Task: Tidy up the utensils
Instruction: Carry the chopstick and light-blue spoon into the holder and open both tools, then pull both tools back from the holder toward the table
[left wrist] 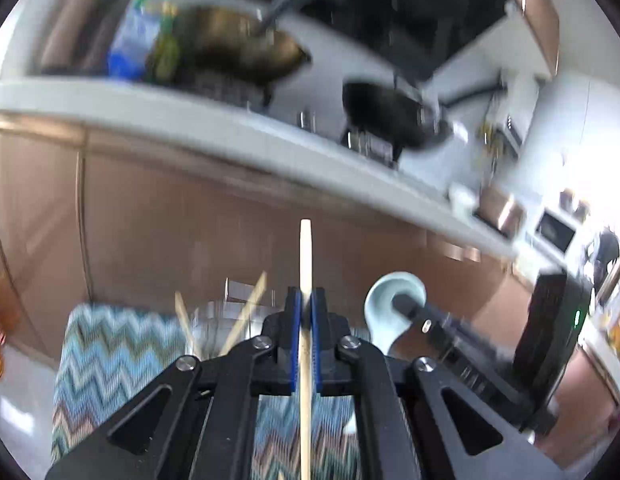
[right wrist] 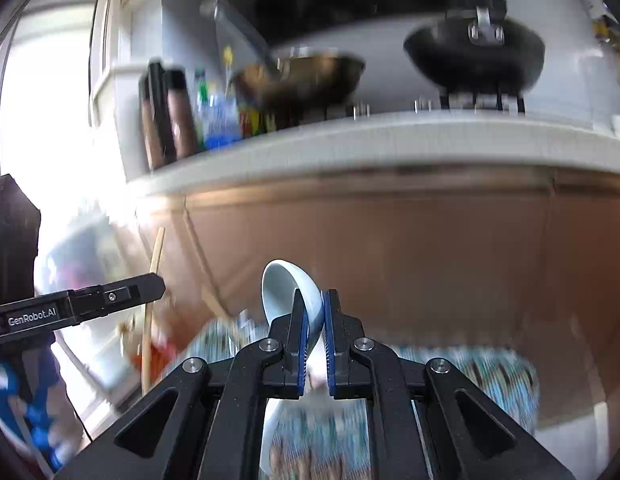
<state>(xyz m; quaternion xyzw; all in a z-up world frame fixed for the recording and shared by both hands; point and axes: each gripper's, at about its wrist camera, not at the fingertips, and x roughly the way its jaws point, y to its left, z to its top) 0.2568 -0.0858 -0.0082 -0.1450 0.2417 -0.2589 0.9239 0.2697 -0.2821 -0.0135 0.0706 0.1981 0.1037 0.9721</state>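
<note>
My left gripper [left wrist: 306, 300] is shut on a wooden chopstick [left wrist: 305, 256] that points straight up between the blue pads. Just below it a clear glass [left wrist: 214, 320] holds two more chopsticks [left wrist: 246, 312] on a zigzag-patterned mat [left wrist: 110, 352]. My right gripper [right wrist: 313, 304] is shut on a pale blue ceramic spoon [right wrist: 284, 288], bowl upward, held above the mat [right wrist: 489, 368]. The right gripper and spoon [left wrist: 393, 296] also show at the right of the left wrist view. The left gripper [right wrist: 150, 286] and its chopstick [right wrist: 156, 252] show at the left of the right wrist view.
A white counter edge [left wrist: 230, 128] runs above brown cabinet doors [left wrist: 190, 216]. On the stove stand a brass wok [right wrist: 306, 76] and a black wok [right wrist: 473, 56]. Bottles and jars [right wrist: 178, 116] stand at the counter's left end. Both views are blurred.
</note>
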